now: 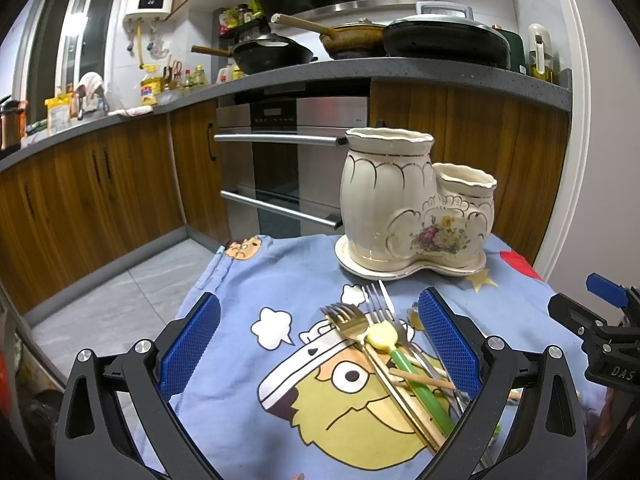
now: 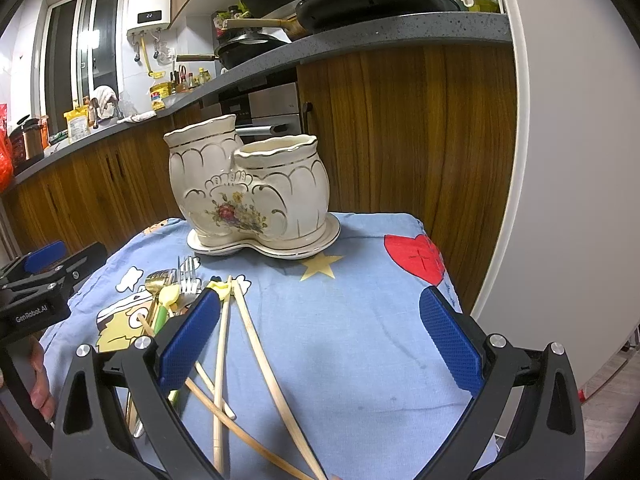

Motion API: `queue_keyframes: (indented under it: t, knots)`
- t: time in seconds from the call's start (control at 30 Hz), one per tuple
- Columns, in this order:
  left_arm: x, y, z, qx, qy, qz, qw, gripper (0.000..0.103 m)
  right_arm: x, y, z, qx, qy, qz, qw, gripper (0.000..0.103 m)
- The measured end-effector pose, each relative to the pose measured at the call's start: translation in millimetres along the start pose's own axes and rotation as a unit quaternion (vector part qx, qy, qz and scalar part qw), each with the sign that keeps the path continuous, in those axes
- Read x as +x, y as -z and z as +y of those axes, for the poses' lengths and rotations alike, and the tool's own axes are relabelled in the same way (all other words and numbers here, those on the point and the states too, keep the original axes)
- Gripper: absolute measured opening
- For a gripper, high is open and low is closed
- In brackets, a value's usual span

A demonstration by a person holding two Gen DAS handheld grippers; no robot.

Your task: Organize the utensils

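Two pads frame my L wrist view: left gripper (image 1: 318,344) spread wide, holding nothing, over the utensil pile (image 1: 394,364) on the blue cloth (image 1: 240,280). I count 2 forks, gold (image 1: 348,320) and silver (image 1: 378,300), plus 1 green-handled piece (image 1: 416,384); handle ends hidden behind the pad. Holder (image 1: 412,204) beyond, 2 cups. R wrist view: right gripper (image 2: 320,334) also wide, empty; approx 4 chopsticks (image 2: 256,340) crossed, ends cut off below.

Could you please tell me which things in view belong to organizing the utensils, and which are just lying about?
Job:
cream floral ceramic two-pot holder
gold metal fork
silver metal fork
green-handled yellow spoon
wooden chopsticks

Lying about:
black pans on counter
blue cartoon cloth
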State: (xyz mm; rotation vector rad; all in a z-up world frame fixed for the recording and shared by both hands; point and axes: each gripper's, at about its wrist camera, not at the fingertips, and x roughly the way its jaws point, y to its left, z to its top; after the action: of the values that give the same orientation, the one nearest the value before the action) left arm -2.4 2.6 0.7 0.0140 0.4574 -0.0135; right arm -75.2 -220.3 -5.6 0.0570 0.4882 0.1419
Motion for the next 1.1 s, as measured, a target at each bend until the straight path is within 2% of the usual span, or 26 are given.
queue_keyframes:
  t: [0.27, 0.4, 0.5, 0.63, 0.7, 0.9, 1.03, 1.07, 1.1]
  knots:
    - [0.3, -0.7, -1.3, 0.004, 0.004, -0.004, 1.0000, 0.098, -6.9, -5.0, -7.6, 0.030, 0.007, -0.007, 1.000, 0.099]
    - [1.5, -3.1, 2.5, 0.011, -0.002, -0.003, 0.9999, 0.098, -8.5, -9.3, -7.3, 0.023, 0.007, -0.002, 1.000, 0.099]
    - [3.5, -4.7, 11.5, -0.004, 0.003, 0.003, 1.0000, 0.098, -10.8, -11.4, -5.3, 0.019, 0.007, 0.000, 1.000, 0.099]
    - [-6.3, 1.2, 25.2, -0.015, -0.002, -0.055, 0.9984, 0.098, -13.1, -12.9, -1.2, 0.002, 0.010, -0.006, 1.000, 0.099]
    - [-5.9, -1.8, 27.6, -0.015, -0.009, -0.049, 0.9986, 0.098, -11.9, -12.7, 0.9, -0.009, 0.006, -0.002, 1.000, 0.099]
    - [-0.9, -4.7, 30.5, -0.008, -0.019, -0.026, 0.9994, 0.098, -0.5, -9.8, 14.1, -0.044, -0.052, 0.057, 0.996, 0.098]
    - [4.9, -3.1, 32.1, -0.008, -0.011, -0.004, 0.9999, 0.098, 1.3, -3.6, 27.3, -0.072, -0.098, 0.074, 0.990, 0.098]
    - [6.7, -2.5, 32.6, -0.010, -0.006, 0.005, 0.9999, 0.098, 1.5, -2.2, 31.7, -0.078, -0.111, 0.079, 0.988, 0.097]
    - [9.1, -1.8, 33.9, -0.015, 0.001, 0.015, 0.9998, 0.098, 1.5, -0.1, 37.0, -0.087, -0.123, 0.084, 0.985, 0.091]
